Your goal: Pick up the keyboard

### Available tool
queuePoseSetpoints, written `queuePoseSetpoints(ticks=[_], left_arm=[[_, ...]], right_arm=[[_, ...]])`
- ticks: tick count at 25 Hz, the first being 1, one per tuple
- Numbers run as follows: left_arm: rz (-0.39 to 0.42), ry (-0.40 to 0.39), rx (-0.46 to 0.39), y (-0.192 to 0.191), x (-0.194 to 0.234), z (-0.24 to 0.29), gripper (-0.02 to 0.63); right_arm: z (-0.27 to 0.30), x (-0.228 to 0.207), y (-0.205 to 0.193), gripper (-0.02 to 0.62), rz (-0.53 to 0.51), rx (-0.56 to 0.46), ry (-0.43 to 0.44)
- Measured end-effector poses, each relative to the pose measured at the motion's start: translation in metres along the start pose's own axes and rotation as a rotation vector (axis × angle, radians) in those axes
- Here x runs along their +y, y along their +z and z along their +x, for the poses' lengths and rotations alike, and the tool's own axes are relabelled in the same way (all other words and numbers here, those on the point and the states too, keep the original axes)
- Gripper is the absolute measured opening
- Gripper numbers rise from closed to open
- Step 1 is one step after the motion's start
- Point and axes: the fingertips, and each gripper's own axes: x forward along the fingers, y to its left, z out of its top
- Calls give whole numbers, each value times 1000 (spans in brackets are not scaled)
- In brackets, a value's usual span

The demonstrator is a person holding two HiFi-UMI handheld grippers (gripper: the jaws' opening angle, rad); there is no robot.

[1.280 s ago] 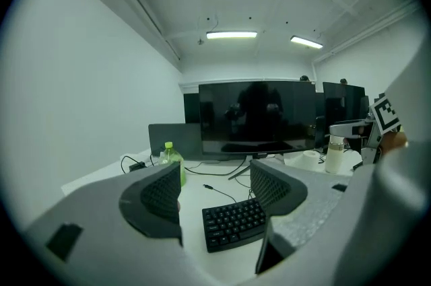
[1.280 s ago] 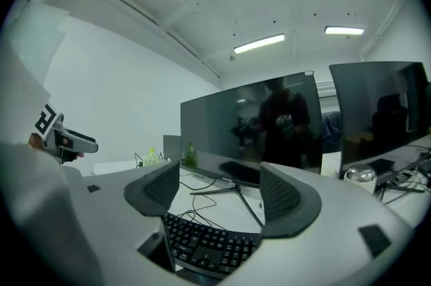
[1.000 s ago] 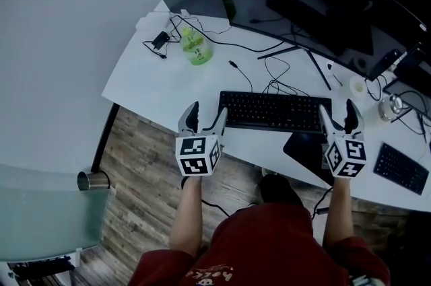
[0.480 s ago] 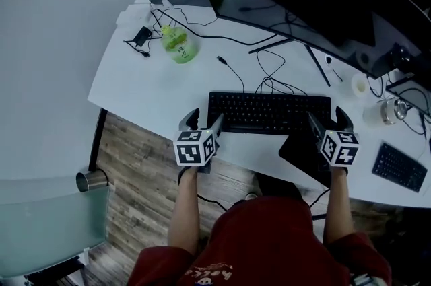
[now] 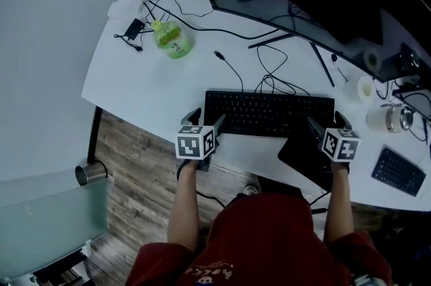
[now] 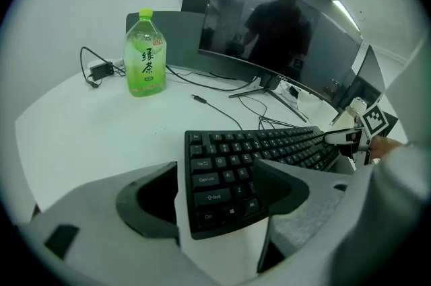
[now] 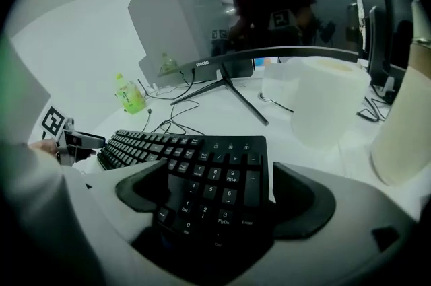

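Head view: left gripper (image 5: 207,118), right gripper (image 5: 326,120) jaws opening astride keyboard (image 5: 269,113).

Black full-size keyboard (image 5: 269,114), keys up, lying flat near my edge of the white tabletop (image 5: 155,83).

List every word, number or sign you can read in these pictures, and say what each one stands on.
"绿茶": label of the green bottle.
"Caps Lock", "Shift": left-end keys of the keyboard.
"Pg Up", "Enter", "8", "9", "+": its number pad.
Logo on the monitor: too small to read.
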Motion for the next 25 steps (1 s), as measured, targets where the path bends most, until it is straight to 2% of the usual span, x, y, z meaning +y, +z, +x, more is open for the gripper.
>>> queuePoseSetpoints(ticks=[7,11,18,21,25], left_arm=[[-11,-43,94,-9,-1,19,333],[-67,-69,150,-15,1,24,333],[-60,-72,313,-17,0,28,333],[-59,-69,313,-16,-1,28,333],[-54,-50,273,-16,-2,26,333]], right_arm=[[13,-6,-13,454,-14,106,10],[16,-5,-14,457,-22,144,29],[16,-4,-15,454,-31,192,30],[16,-4,-15,454,-25,197,23],[16,-4,-15,454,-24,191,21]])
